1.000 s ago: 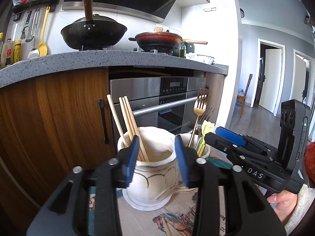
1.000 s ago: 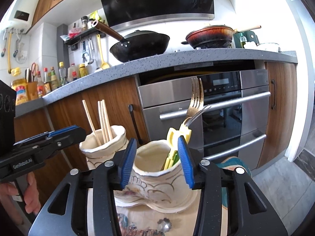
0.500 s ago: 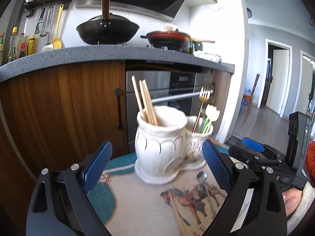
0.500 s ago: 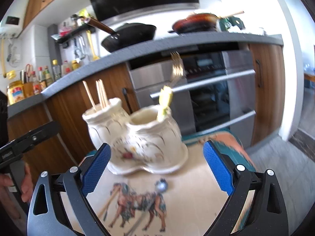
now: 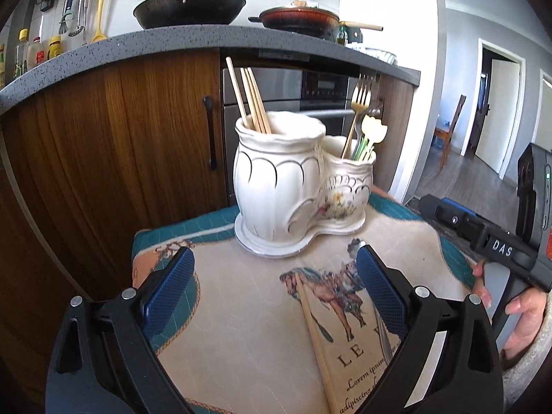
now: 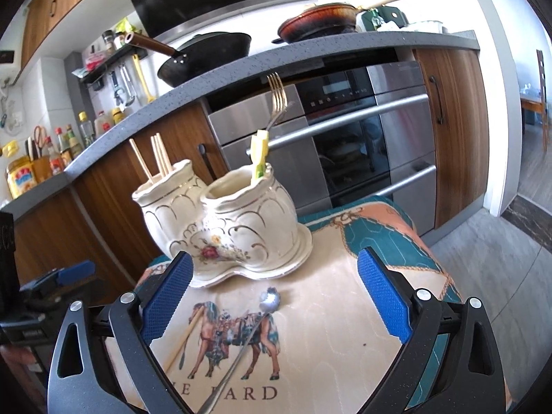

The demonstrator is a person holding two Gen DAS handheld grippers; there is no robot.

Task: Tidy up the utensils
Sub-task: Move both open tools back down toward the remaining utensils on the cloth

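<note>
A white ceramic double-pot holder (image 5: 296, 186) (image 6: 224, 220) stands on the printed cloth. Its taller pot holds wooden chopsticks (image 5: 250, 95) (image 6: 155, 157). Its lower pot holds a gold fork (image 5: 358, 103) (image 6: 277, 95) and yellow-and-green utensils (image 5: 371, 134) (image 6: 259, 153). One loose chopstick (image 5: 315, 338) (image 6: 184, 336) and a silver spoon (image 6: 257, 324) lie on the cloth in front. My left gripper (image 5: 272, 293) is open and empty, short of the holder. My right gripper (image 6: 274, 295) is open and empty over the spoon; it also shows at the right edge of the left wrist view (image 5: 483, 231).
The small table has a horse-print cloth with teal border (image 5: 241, 327) (image 6: 345, 310). Behind are wooden cabinets (image 5: 114, 158), a steel oven (image 6: 362, 145) and a grey counter (image 5: 138, 45) with two pans. Floor drops off at the right (image 6: 500, 276).
Both grippers have opened wide and pulled back from the holder. Earlier their fingers were narrowed around the pots; now the holder stands free and the loose chopstick and spoon are in view.
</note>
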